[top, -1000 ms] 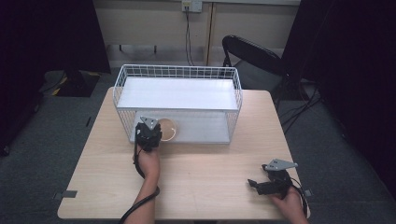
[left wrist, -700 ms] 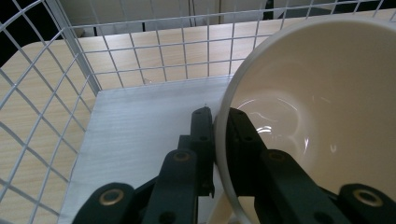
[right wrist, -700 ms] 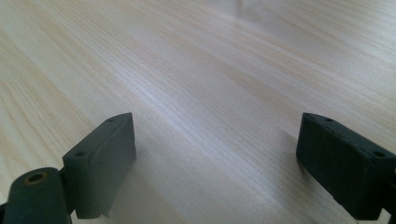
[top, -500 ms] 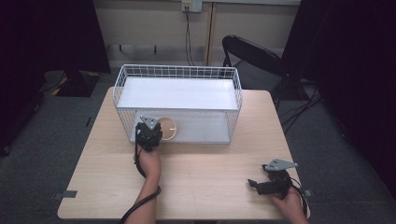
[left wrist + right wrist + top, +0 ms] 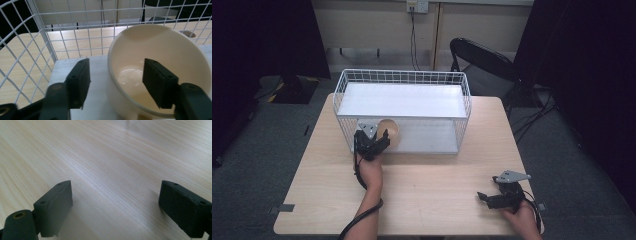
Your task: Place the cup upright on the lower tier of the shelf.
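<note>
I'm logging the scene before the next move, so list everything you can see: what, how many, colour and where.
Bowl: one, cream, on the lower shelf of the wire rack at its left front, its near wall between the left gripper's jaws, pads off it.
Wire rack: one, white, two shelves, at the table's far middle.
Table: one, light wood, under everything.
Chair: one, black, behind the table at the right.
Cables: dark, hanging down the back wall.
Left gripper: one, black, at the rack's left front; jaws have just been opening, bowl wall between them.
Right gripper: one, black, jaws open over bare table at the near right.
Hands: two, one per gripper, from the near edge.
</note>
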`<action>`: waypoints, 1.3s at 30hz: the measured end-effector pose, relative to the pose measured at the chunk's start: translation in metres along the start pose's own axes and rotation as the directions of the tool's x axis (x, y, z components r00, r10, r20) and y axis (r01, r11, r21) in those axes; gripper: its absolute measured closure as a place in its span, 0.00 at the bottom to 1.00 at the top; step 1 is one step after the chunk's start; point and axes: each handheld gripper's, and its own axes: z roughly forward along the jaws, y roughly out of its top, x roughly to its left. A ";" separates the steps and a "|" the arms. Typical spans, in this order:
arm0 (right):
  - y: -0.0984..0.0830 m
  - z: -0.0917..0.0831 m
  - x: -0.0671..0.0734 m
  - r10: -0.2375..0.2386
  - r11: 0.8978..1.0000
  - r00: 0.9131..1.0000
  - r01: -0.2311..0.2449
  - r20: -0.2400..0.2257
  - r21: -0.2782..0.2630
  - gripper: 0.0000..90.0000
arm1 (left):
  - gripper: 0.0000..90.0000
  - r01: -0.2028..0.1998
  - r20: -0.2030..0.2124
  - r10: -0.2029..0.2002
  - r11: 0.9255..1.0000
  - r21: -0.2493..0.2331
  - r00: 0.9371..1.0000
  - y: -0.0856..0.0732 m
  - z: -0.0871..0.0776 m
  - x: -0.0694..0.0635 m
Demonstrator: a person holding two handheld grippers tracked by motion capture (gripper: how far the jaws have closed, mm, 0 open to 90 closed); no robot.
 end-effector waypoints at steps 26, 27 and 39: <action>0.000 0.000 0.000 0.000 1.000 1.000 0.000 0.000 0.000 0.13 | 0.36 0.062 0.099 -0.065 0.997 0.034 0.993 0.011 -0.010 0.013; 0.000 0.000 0.000 0.001 1.000 1.000 -0.001 0.000 0.000 0.13 | 0.35 0.062 0.099 -0.065 0.997 0.034 0.993 0.011 -0.010 0.013; 0.000 0.000 0.000 0.001 1.000 1.000 -0.001 0.001 0.000 0.13 | 0.35 0.076 0.169 -0.087 0.994 0.075 0.982 0.012 -0.027 0.016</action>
